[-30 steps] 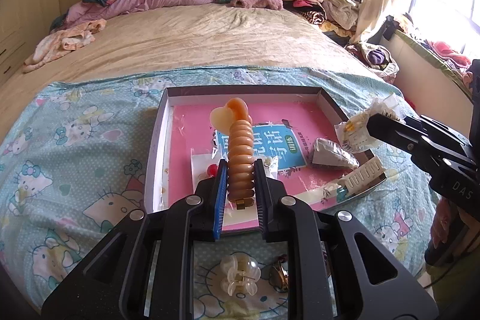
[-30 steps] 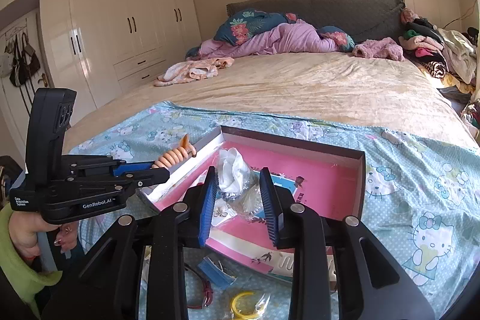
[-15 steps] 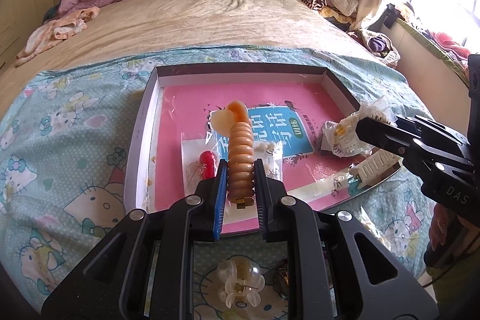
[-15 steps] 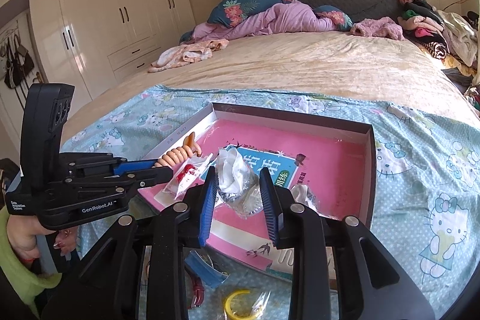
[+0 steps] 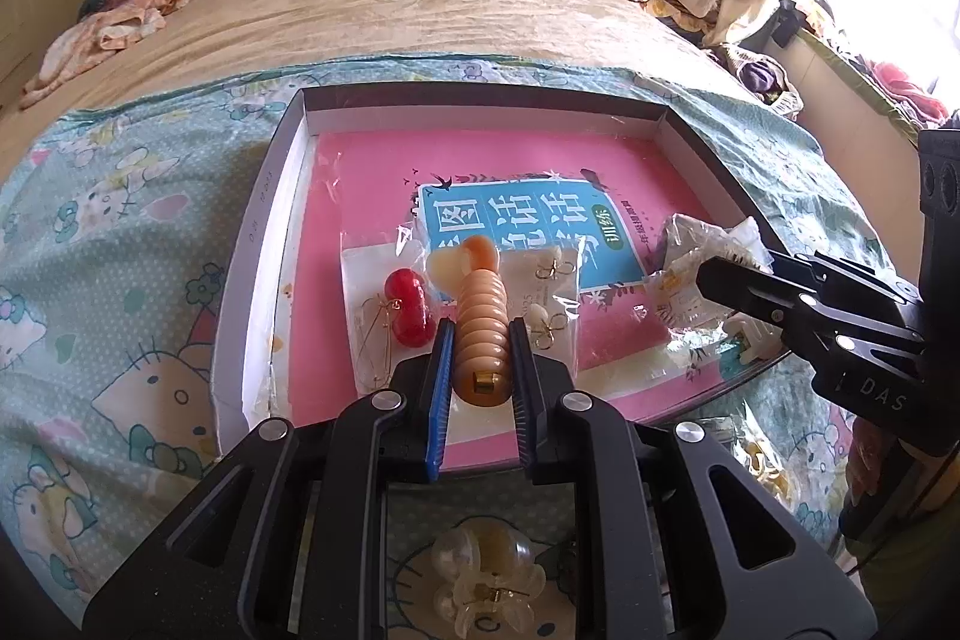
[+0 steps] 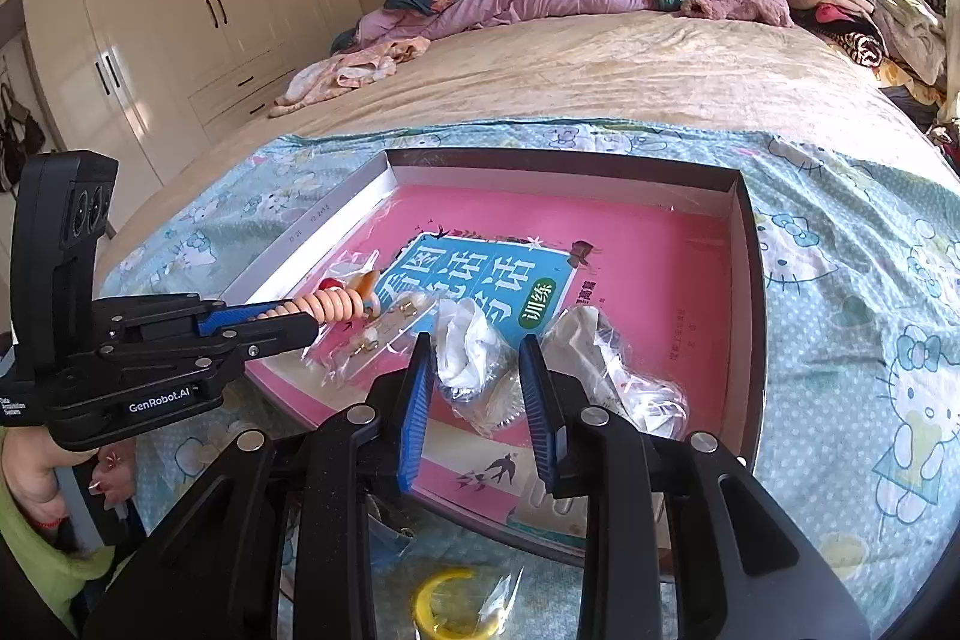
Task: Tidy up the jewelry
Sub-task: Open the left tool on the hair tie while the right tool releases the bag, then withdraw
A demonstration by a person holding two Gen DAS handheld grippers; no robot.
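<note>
My left gripper (image 5: 480, 340) is shut on an orange ribbed hair clip (image 5: 480, 334) with a heart-shaped end, held low over the pink-lined box (image 5: 258, 244). The clip also shows in the right wrist view (image 6: 333, 304). My right gripper (image 6: 474, 358) has its jaws a little apart around a white item in a clear plastic bag (image 6: 468, 358) over the box's near edge; whether they press it I cannot tell. Bagged red cherry earrings (image 5: 408, 304) and bagged bow earrings (image 5: 549, 292) lie in the box.
The box (image 6: 744, 244) sits on a Hello Kitty sheet (image 5: 120, 244) on a bed. Another crumpled bag (image 6: 606, 370) lies right of my right gripper. A clear flower claw clip (image 5: 480, 574) and a yellow ring in plastic (image 6: 450, 604) lie on the sheet near me.
Both grippers have moved forward and down over the box. The orange clip is now lower, just above the bagged earrings. The right jaws look wider apart around the bag.
</note>
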